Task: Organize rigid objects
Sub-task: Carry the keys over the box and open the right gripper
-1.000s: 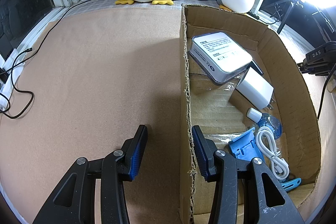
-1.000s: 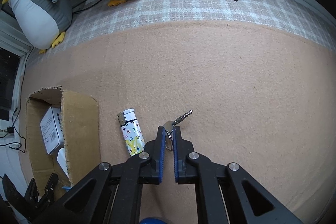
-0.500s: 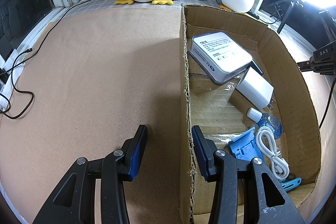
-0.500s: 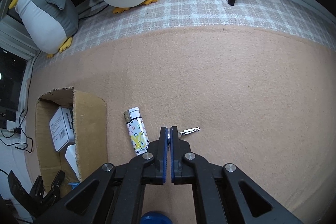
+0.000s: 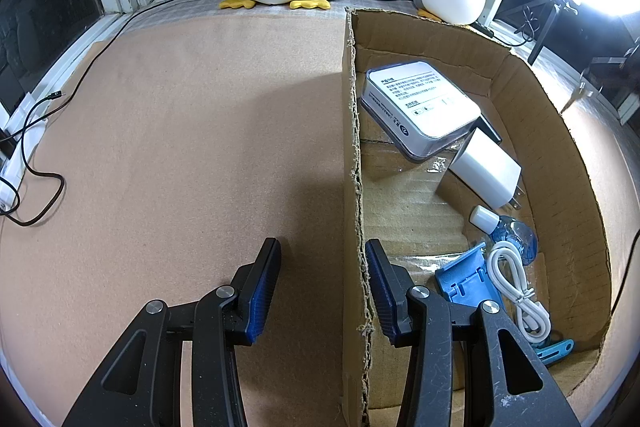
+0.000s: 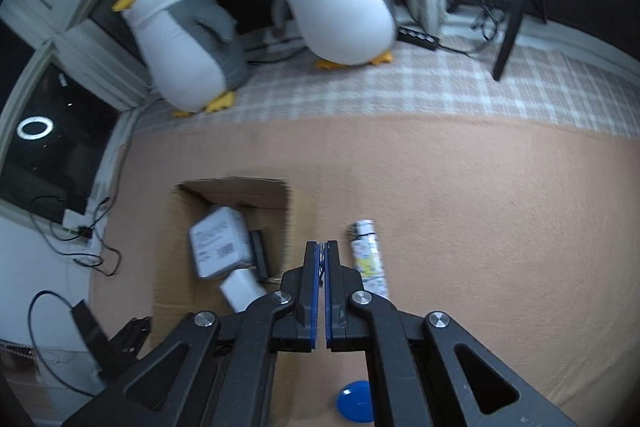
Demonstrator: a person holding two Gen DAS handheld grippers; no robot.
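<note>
**Right gripper carries a small catch toward the box**

Right gripper point(image 6: 321, 255) has its jaws pressed almost together, with only a thin sliver of something metallic showing between the blue pads near the tips. It looks like a key or keyring, but the view is blurred and too little shows to be sure. Just ahead and to the left of that gripper sits the cardboard box point(image 6: 298, 211), open at the top; its near wall lies right beside the closed tips. Just to the right of the tips, a patterned lighter point(image 6: 368, 259) lies on the tan mat point(image 6: 480, 207), outside the box.

Left gripper point(image 5: 322, 275) is wide open and holds nothing. Its jaws straddle the left wall of the box point(image 5: 352, 147), one finger outside over the mat and one inside, neither clearly touching the cardboard. Ahead and to its right, inside the box, lie a white tin point(image 5: 420, 107), a white charger point(image 5: 486, 173), a small blue bottle point(image 5: 508, 227), a coiled white cable point(image 5: 516, 287) and a blue plastic piece point(image 5: 464, 281).

By the look of it, the step in hand is the carry: the pinched item is on its way to the box. The next move calls for shifting the right gripper left until its tips are past the wall and over the open floor, then opening the jaws. The lighter seems the likely pick after that.
</note>
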